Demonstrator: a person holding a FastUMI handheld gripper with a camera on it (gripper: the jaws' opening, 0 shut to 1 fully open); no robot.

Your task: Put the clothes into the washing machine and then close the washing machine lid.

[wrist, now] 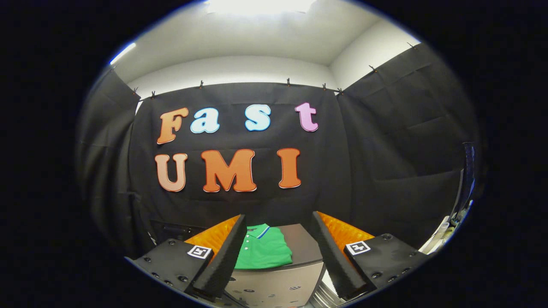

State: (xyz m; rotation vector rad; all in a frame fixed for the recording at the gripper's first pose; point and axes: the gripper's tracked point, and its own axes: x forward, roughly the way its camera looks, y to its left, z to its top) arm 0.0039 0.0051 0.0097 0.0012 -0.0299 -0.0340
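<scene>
Low in the centre of the frame, a folded green polo shirt (263,252) lies on the grey top of the washing machine (299,248), between and just beyond the fingers. The gripper (278,252) hangs wide apart, holding nothing. To pick up well, I would dip down over the shirt, pinch a thick fold near its middle, and lift clear before seeking the drum. Small markings on the machine's front panel, bottom centre, are too small to read.
</scene>
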